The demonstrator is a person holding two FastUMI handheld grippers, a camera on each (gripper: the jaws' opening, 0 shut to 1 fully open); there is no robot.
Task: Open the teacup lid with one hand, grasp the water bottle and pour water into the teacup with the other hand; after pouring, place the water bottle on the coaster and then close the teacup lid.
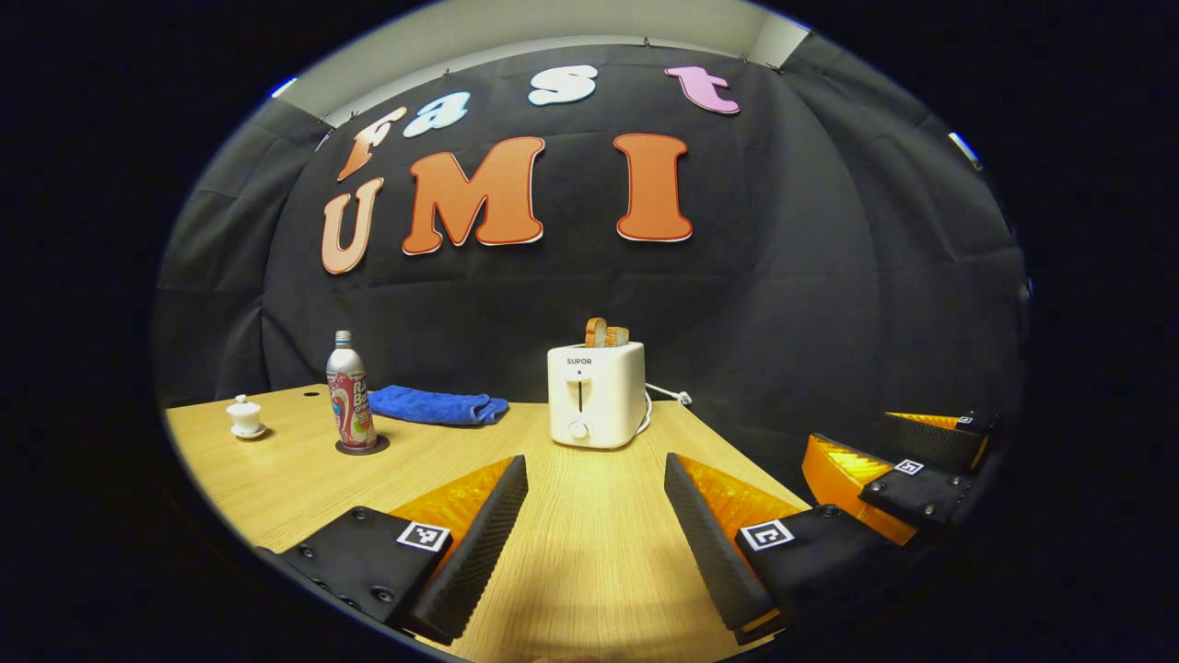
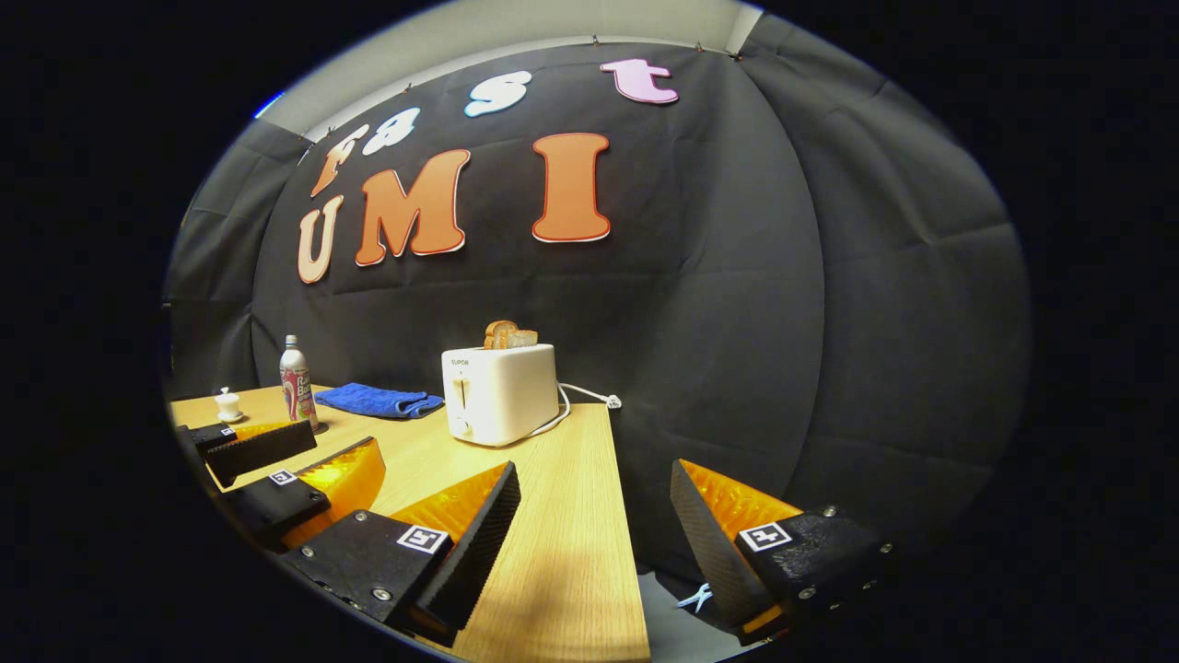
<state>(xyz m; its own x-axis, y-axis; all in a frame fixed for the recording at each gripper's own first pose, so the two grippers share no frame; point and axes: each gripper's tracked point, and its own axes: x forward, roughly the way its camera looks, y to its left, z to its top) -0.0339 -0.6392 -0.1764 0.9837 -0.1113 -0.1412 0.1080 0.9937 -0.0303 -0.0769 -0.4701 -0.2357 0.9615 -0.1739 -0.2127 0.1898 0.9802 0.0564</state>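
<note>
While both claws sit low at the near edge of the counter (image 1: pixel 589 552), everything the task needs lies far off to the left front. In the left gripper view the left claw (image 1: pixel 597 543) is released, fingers spread wide with bare wood between them. The teacup (image 1: pixel 246 416) stands near the far-left corner with its lid on, and the bottle (image 1: pixel 351 391) stands upright just right of it on a dark coaster (image 1: pixel 361 447), long axis vertical. Cup and bottle are near each other but apart.

In the right gripper view the right claw (image 2: pixel 594 543) is also released and grasps nothing; it hangs over the counter's right edge. The left claw (image 2: pixel 276 460) shows to its left, between it and the cup (image 2: pixel 227 404) and bottle (image 2: pixel 296 393).

So the left claw is the nearer of the 2 to both things. I judge no step begun: the lid is not yet lifted. The coming reach must go forward and left, past the toaster (image 1: pixel 596 394) and the blue cloth (image 1: pixel 437 405), which lie to the right of the path.
</note>
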